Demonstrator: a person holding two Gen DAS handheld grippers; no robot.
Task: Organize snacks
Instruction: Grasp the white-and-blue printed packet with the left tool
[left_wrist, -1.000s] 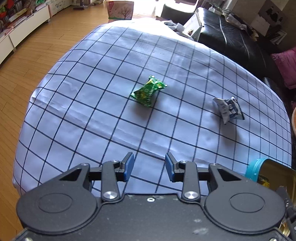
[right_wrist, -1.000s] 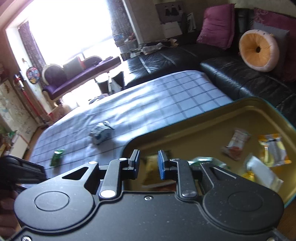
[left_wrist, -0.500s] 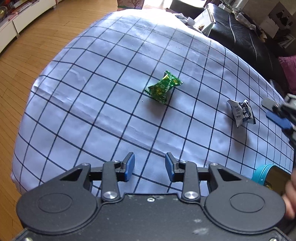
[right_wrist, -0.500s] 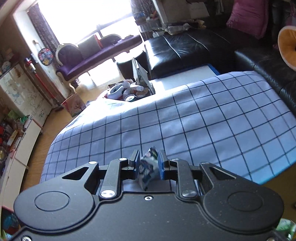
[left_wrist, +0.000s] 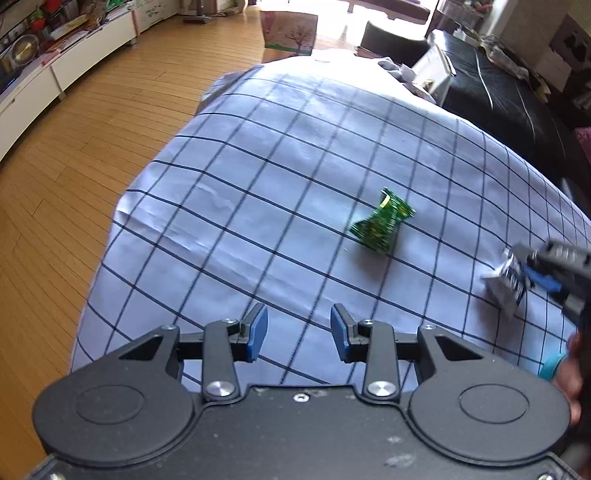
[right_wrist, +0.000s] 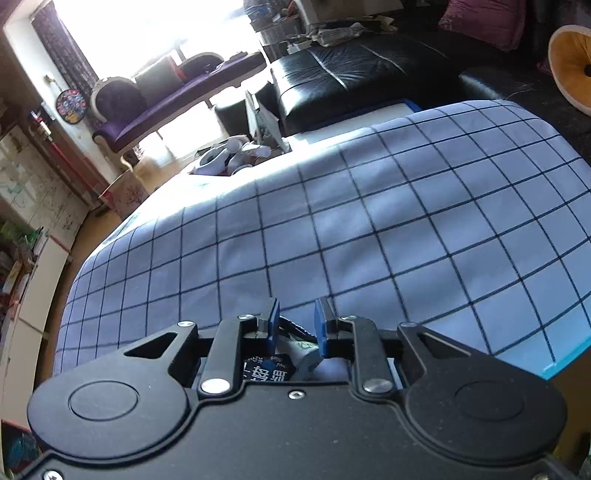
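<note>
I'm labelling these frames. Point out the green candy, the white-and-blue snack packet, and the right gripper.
green candy (left_wrist: 382, 221), left wrist view, middle of the wrapper.
white-and-blue snack packet (left_wrist: 511, 282), left wrist view, its printed face.
right gripper (right_wrist: 295, 326), right wrist view, midway between its blue fingers, which hold the packet.

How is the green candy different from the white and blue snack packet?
The green candy is green with both ends twisted; the white and blue snack packet is white with dark blue print and looks crumpled. The green candy lies free on the checked cloth, touched by nothing, while the packet sits between the fingers of the right gripper. The left gripper is open and short of the candy. Both are small wrapped snacks.
</note>
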